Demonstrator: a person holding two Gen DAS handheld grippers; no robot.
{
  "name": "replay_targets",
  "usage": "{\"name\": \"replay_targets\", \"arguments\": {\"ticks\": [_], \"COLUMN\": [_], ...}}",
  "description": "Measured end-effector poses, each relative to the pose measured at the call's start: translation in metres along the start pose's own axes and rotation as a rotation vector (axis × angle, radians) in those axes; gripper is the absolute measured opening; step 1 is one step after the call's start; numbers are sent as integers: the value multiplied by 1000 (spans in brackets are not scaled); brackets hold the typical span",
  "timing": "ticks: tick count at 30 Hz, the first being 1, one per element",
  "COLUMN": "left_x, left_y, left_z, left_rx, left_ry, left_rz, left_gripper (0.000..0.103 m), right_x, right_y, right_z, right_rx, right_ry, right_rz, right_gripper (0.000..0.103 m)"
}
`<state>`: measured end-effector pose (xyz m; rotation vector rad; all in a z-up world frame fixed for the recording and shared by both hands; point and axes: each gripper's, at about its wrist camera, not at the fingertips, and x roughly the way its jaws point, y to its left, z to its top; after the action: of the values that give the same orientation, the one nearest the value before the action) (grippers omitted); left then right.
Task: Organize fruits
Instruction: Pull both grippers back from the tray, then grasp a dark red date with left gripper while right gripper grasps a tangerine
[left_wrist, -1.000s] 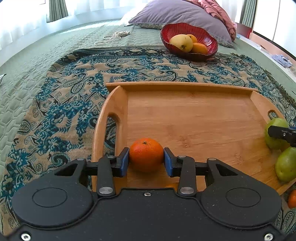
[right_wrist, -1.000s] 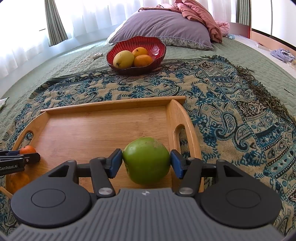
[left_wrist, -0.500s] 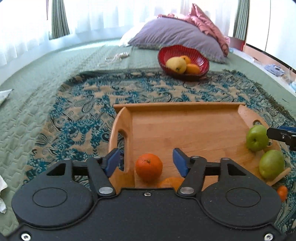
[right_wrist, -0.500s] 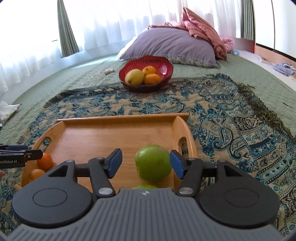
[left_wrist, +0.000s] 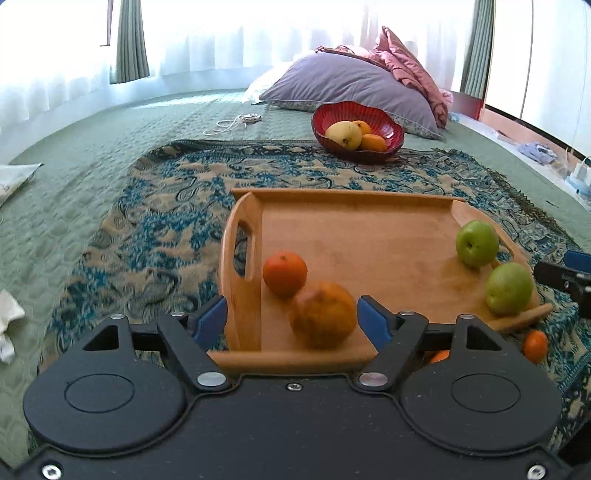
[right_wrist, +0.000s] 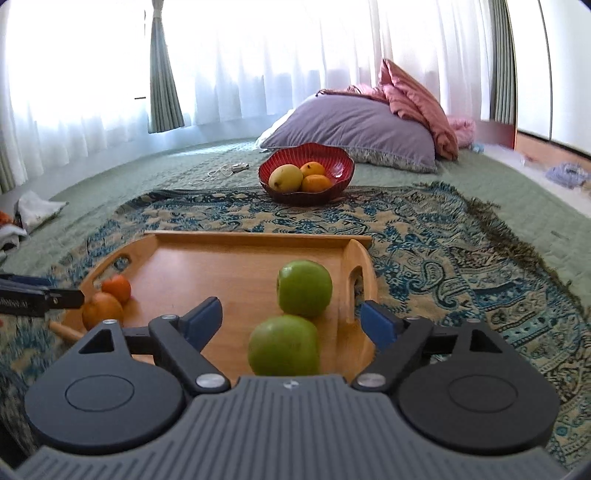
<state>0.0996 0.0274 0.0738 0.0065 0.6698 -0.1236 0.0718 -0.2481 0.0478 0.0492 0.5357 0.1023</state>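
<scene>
Claws had both let go since a second earlier — left claw (left_wrist: 291, 317) and right claw (right_wrist: 291, 317) stood spread, empty. Orange (left_wrist: 284, 272) and green apple (right_wrist: 304, 293) sat on the wooden tray (left_wrist: 369, 236) — over a paisley throw (right_wrist: 443, 236) on the bed.

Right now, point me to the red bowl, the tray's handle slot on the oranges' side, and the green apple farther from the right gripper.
red bowl (right_wrist: 341, 166), right wrist view, on its inner back wall.
handle slot (left_wrist: 244, 253), left wrist view, on the cutout opening.
green apple (right_wrist: 304, 288), right wrist view, on its front face.
</scene>
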Motion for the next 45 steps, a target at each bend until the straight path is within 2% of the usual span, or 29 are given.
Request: {"name": "replay_targets", "arguments": {"ticks": [5, 11, 15, 22, 27, 31, 34, 37, 39, 42, 45], "left_x": [-13, -23, -28, -23, -13, -4, -1, 2, 5, 9, 12], "left_y": [-3, -11, -20, -40, -43, -42, -44, -48, -50, -55, -60], "left_z": [-17, -36, -48, -68, -73, -74, -75, -75, -74, -71, -70], "left_rx": [-12, -7, 4, 65, 45, 26, 19, 12, 1, -14, -22], "left_ry": [-13, -32, -47, -39, -16, 21, 22, 20, 28, 27, 20], "left_rz": [2, -5, -10, 17, 20, 37, 20, -1, -24, -55, -87], "left_gripper": [84, 88, 92, 92, 91, 80, 72, 56, 50, 47, 39], "right_x": [-12, -21, -25, -29, -26, -22, -19, -14, -12, -9, -7], "right_y": [4, 10, 9, 9, 8, 8, 10, 13, 15, 15, 15], "right_z": [-17, -38, -51, -72, -81, -85, -88, -91, -92, -93, -94], "right_rx": [-30, -78, -66, -95, -114, -94, -83, -83, -75, -56, -40], "right_ry": [-28, -85, -104, -101, -73, -46, -34, -22, -16, -7, -5], "right_rz": [-8, -37, -44, -81, -100, -109, -100, -113, -121, -129, -127], "right_gripper": [95, 100, 102, 102, 102, 101, 99, 91, 86, 76, 69]}}
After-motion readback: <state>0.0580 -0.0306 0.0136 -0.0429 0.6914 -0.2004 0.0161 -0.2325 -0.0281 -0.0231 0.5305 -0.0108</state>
